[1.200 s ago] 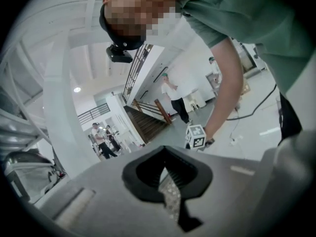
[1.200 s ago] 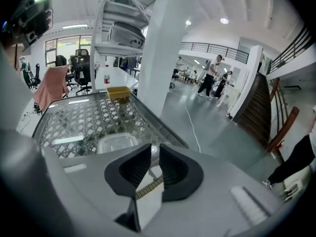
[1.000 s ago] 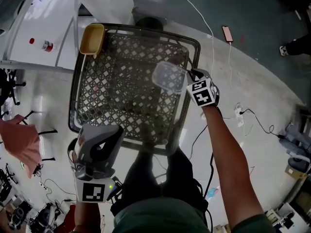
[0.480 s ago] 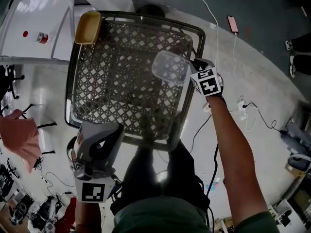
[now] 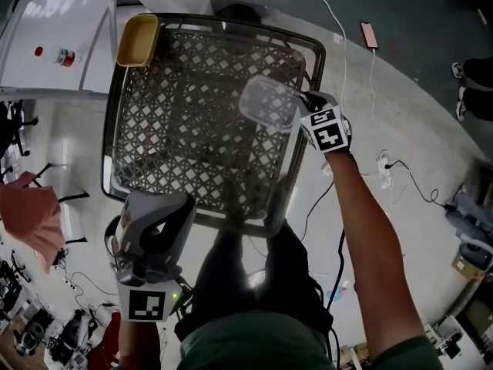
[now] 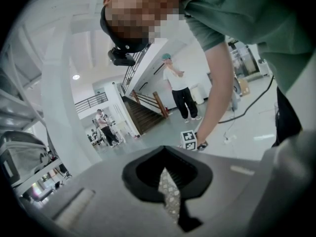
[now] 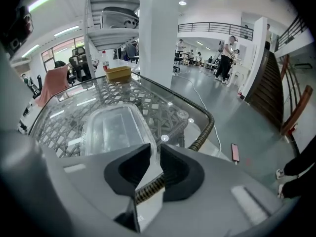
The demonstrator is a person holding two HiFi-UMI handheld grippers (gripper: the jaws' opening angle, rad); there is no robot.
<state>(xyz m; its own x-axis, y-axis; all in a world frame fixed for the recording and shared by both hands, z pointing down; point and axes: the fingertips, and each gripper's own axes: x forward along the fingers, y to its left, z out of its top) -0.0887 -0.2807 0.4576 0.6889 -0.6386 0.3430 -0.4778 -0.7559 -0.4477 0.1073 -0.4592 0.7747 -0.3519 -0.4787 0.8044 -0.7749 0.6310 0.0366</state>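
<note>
One clear, thin-walled plastic container (image 5: 268, 103) hangs upper right of centre over the glass-topped lattice surface (image 5: 177, 141). We judge it light and bendy, so the jaws of our right gripper (image 5: 303, 108) pinch its stiffer rim. On our left gripper (image 5: 158, 233) the jaws meet, empty.

A clear rectangular plastic container (image 5: 268, 103); a dark, diamond-lattice-patterned glass worktop (image 5: 177, 133); a mustard-yellow rectangular tray (image 5: 138, 40).

Yellow tray (image 5: 139, 40) on glass-topped lattice table (image 5: 192, 133)

Clear glossy plastic container (image 5: 268, 105); glass tabletop (image 5: 185, 91).
</note>
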